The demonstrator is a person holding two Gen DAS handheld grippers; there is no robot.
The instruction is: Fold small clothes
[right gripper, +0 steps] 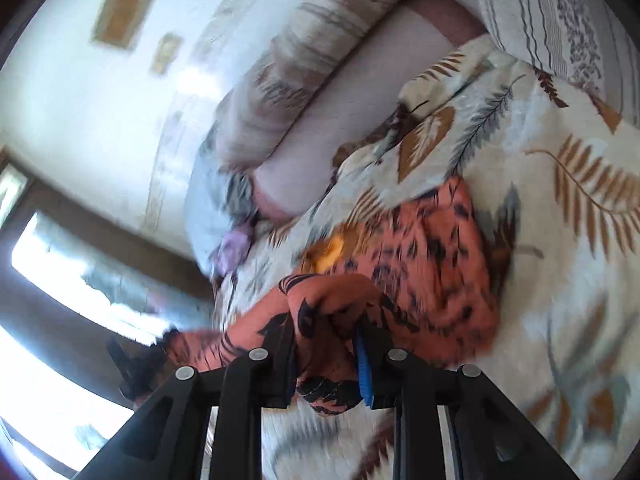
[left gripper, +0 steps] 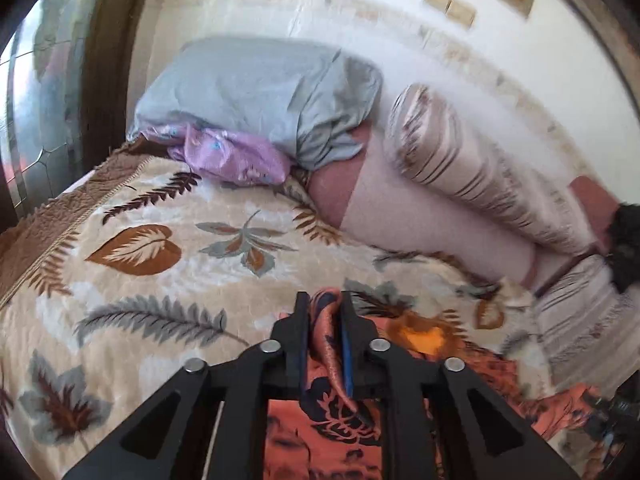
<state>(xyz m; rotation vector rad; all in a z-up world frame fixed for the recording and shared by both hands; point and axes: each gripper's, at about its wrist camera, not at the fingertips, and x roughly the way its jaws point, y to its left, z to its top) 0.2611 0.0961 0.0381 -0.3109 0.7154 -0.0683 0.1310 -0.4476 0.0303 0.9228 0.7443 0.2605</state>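
Observation:
An orange garment with a dark leaf print (left gripper: 320, 432) lies partly on the leaf-patterned blanket (left gripper: 160, 288) and partly lifted off it. My left gripper (left gripper: 325, 304) is shut on a raised fold of it, which stands between the blue-padded fingers. In the right wrist view the same garment (right gripper: 440, 264) spreads over the blanket (right gripper: 560, 280). Its near end is bunched up between the fingers of my right gripper (right gripper: 326, 320), which is shut on it. A yellow patch (right gripper: 328, 252) shows on the cloth. This view is tilted and blurred.
At the head of the bed lie a blue-grey pillow (left gripper: 256, 88), a crumpled purple cloth (left gripper: 232, 156), a striped bolster (left gripper: 472, 168) and a pink cushion (left gripper: 420, 220). A dark-framed window (right gripper: 60, 264) is on the left. A black furry thing (left gripper: 628, 248) sits at the right edge.

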